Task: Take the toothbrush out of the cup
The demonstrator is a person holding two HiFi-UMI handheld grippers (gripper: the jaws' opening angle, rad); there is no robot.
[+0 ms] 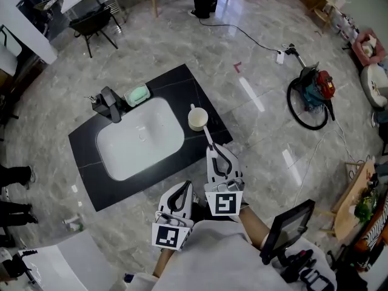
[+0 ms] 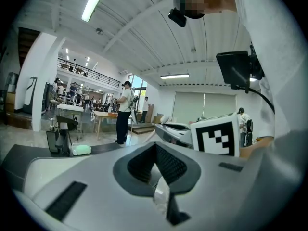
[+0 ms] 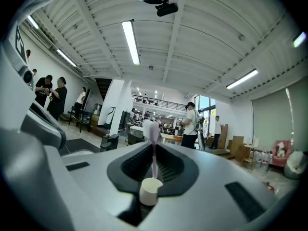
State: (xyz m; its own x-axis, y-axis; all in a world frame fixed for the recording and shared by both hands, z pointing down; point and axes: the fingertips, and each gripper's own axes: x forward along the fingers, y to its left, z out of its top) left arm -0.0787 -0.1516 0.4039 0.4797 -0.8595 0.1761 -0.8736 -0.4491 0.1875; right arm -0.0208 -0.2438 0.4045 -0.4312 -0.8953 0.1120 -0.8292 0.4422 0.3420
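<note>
R claw [image 1: 213, 153]: nearly shut, pads pinching toothbrush [image 1: 209, 139] stem. Stem runs from claw tips toward 11 o'clock to rim of white cup [image 1: 197, 119]. Cannot tell if its end is clear of cup. Cup stands on black bench [image 1: 91, 144], at 3 o'clock of sink basin [image 1: 121, 156]. L claw [image 1: 183, 187]: jaws together, empty, at R claw's 8 o'clock.

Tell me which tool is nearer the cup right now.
Right. The right tool sits just short of the cup, gripping the toothbrush that reaches to it; the left tool sits behind it, farther off.
</note>
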